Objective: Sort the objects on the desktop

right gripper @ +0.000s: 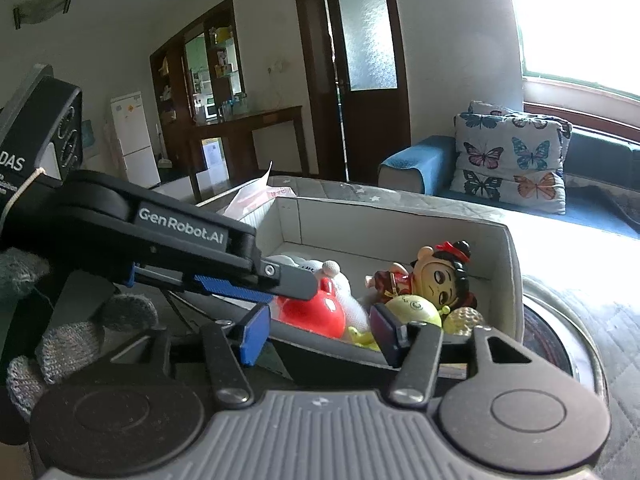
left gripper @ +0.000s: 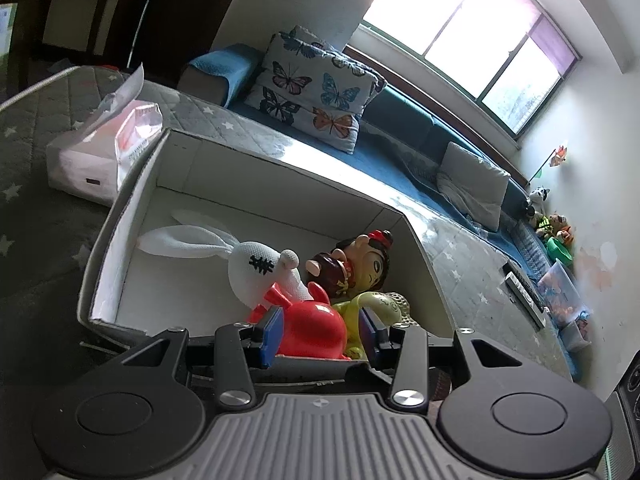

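Red plastic toy (left gripper: 316, 330) lay in the white box (left gripper: 132, 200) among a knitted rabbit (left gripper: 256, 268) and a doll. Left gripper (left gripper: 318, 332) straddled it, jaws apparently gripping; looked hard, light, slick: hold the round belly. Right gripper (right gripper: 320, 330) stood open, empty.

The black arm of the left gripper (right gripper: 256, 292), seen from the right wrist view, carries a grey plate (right gripper: 182, 230) with white lettering — "GenRobot.AI". At that view's left edge, a black device housing (right gripper: 24, 152) shows white letters "DAS", cut off by the frame — smaller lines beneath it are too small to read.
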Tool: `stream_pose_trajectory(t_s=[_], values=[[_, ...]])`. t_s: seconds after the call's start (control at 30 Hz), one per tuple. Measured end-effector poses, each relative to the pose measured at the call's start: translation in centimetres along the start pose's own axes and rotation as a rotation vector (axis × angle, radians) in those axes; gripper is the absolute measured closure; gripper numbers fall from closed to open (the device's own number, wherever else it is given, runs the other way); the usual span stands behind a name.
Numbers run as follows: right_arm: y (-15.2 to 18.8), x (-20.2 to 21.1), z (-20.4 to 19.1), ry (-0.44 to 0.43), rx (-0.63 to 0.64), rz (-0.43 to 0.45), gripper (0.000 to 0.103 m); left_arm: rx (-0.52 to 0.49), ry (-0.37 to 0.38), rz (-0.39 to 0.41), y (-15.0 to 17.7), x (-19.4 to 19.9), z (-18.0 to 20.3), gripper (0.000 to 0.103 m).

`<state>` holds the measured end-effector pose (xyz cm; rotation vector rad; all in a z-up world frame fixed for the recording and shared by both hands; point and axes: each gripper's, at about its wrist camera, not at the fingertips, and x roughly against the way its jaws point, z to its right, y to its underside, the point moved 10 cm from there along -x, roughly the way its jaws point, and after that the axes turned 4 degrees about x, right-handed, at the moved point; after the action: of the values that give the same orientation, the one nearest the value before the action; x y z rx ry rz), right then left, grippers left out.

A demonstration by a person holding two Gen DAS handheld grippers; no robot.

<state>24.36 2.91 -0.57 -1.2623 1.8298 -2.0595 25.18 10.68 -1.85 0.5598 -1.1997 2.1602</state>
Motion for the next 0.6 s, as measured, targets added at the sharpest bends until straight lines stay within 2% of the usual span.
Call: stream_pose_trajectory(t_s=[0.03, 0.17, 0.23, 0.37, 0.5, 0.6], values=[[0.1, 0.2, -0.1, 0.003, -0.003, 0.002, 0.034, -0.004, -0.003, 0.007, 0.1, 0.3, 0.1, 0.059], [0.9, 1.3, -0.2, 0.02, -0.01, 0.004, 0.021, -0.026, -0.016, 0.038, 0.4, 1.7, 0.7, 0.059], [1.2, 1.9, -0.2, 0.024, -0.02, 0.007, 0.019, -0.037, -0.021, 0.051, 0.7, 2.4, 0.9, 0.059], [1.8, 3.1, -0.1, 0.038, -0.045, 0.017, 0.006, -0.055, -0.031, 0.068, 1.6, 3.5, 1.5, 0.059], [2.5, 4.2, 0.1, 0.06, -0.06, 0.021, 0.0, -0.076, -0.055, 0.071, 3.0, 4.1, 1.7, 0.059], [3.3, 4.9, 0.4, 0.071, -0.078, 0.016, 0.0, -0.09, -0.079, 0.072, 3.9, 4.5, 1.6, 0.059]])
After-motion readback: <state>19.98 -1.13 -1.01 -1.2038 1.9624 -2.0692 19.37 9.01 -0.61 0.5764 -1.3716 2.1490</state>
